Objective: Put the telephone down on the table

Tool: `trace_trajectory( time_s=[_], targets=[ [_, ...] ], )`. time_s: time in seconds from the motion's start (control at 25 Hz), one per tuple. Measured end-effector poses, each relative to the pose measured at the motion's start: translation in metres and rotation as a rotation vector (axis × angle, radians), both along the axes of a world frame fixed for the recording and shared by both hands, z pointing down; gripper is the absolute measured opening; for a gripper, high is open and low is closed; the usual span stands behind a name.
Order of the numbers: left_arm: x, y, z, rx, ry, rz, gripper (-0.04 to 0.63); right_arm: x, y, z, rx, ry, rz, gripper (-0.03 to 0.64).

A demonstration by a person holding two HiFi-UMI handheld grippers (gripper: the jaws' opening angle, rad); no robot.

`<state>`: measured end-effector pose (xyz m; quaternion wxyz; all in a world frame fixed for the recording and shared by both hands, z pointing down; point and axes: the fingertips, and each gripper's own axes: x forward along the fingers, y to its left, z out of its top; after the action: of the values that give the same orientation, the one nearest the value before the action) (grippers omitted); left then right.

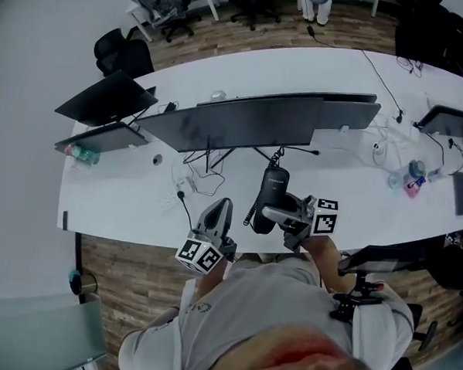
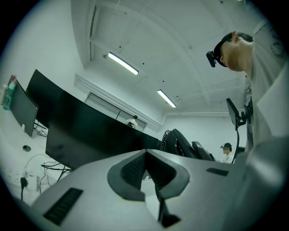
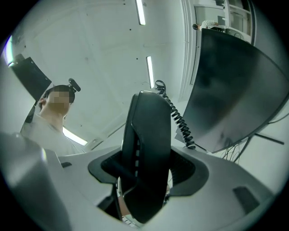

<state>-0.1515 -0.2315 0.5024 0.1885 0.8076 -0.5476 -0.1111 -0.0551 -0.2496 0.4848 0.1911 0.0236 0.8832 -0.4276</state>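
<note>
Phone [image 3: 146,149] sits clamped upright in my right gripper [image 3: 143,173], coiled cord [image 3: 179,118] trailing from its top. I read it over the desk's [image 1: 122,205] front edge, before the monitor [image 1: 250,119]. My left gripper [image 2: 145,158] is pinched together, empty.

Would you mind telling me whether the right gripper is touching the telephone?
Touching. In the right gripper view, the right gripper grips the telephone, with its jaws pressed against both sides.
</note>
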Motion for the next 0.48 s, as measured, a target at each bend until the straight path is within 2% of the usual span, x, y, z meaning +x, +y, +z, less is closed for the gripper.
trace_trajectory(
  time_s=[0.16,0.24,0.36,0.48],
  targets=[
    [-0.007,-0.016,0.002,0.015,0.015,-0.001,0.009,-0.004,-0.011,-0.003,-0.033,-0.014,0.0,0.298],
    [-0.009,-0.028,-0.002,0.037,0.027,0.004,0.009,-0.005,-0.017,-0.007,-0.02,-0.001,0.017,0.298],
    [-0.009,-0.041,-0.016,0.082,0.045,0.053,0.011,-0.005,-0.024,-0.021,0.007,0.019,0.067,0.298],
    [-0.008,-0.046,-0.03,0.122,0.03,0.106,0.011,-0.006,-0.023,-0.034,-0.013,-0.019,0.109,0.298]
  ],
)
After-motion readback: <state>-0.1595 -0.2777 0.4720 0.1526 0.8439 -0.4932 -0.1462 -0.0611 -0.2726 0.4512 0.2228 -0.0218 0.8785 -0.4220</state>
